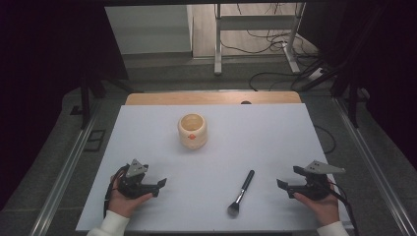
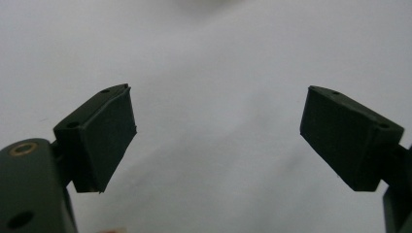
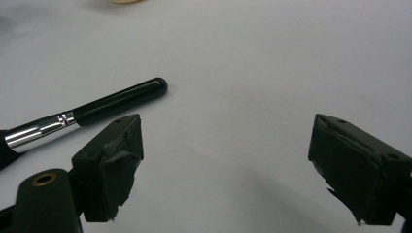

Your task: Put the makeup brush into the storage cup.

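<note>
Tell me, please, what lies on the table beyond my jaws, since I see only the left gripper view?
Observer: A makeup brush lies between the two grippers, nearer the right gripper.
Operator: Which way does the brush point?
Observer: Its bristles face the person's edge of the table; the black handle angles away, toward the far side.
Operator: Is anything else out there?
Observer: A cream cup stands upright farther back, near the middle, apart from the brush.
Operator: Is the right gripper holding anything?
Observer: No, its jaws stand open over bare table, the brush off to one side of them.
</note>
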The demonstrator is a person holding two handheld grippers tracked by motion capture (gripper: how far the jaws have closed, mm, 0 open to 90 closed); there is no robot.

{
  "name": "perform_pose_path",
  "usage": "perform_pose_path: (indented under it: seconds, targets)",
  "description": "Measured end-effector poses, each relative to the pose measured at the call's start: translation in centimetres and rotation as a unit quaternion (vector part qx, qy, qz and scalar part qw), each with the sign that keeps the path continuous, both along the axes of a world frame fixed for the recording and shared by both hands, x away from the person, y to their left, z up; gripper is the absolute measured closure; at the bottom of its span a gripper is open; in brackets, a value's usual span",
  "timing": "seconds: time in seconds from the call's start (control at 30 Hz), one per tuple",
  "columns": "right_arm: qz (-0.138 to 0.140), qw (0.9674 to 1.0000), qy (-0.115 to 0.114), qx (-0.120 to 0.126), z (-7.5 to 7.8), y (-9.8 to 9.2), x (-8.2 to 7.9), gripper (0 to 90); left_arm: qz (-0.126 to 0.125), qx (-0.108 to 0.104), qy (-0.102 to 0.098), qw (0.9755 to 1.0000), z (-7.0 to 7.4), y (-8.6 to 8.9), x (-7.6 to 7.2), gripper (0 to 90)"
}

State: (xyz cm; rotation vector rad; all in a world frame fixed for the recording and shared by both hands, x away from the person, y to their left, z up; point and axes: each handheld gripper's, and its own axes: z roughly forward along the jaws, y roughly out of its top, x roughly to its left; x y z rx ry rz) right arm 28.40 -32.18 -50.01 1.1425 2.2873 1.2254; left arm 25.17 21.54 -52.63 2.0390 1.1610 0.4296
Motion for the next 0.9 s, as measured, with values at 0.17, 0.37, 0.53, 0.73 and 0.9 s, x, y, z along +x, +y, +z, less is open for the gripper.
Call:
perform_pose_path:
  seconds: [0.17,0.37,0.53,0.73,0.9]
  targets:
    - [0.004,1.0,0.003,-0.005,-0.15,0.07,0.16,13.4,0.002,0.001,0.003,1.0,-0.04,0.01,-0.15,13.4]
    - [0.002,1.0,0.002,-0.009,-0.09,0.0,0.04,13.3,-0.004,0.001,0.002,1.0,-0.12,0.17,-0.37,13.5]
    - [0.004,0.9999,0.008,-0.013,-0.16,0.2,0.28,13.5,-0.001,0.006,0.003,1.0,-0.14,0.27,-0.55,13.5]
    - [0.007,0.9998,0.004,-0.019,-0.07,0.13,0.19,13.3,-0.003,0.01,0.002,0.9999,-0.12,0.02,-0.55,13.6]
    - [0.009,0.9997,0.005,-0.022,-0.15,0.25,0.21,12.9,-0.004,0.012,0.006,0.9999,-0.23,-0.03,-0.48,13.8]
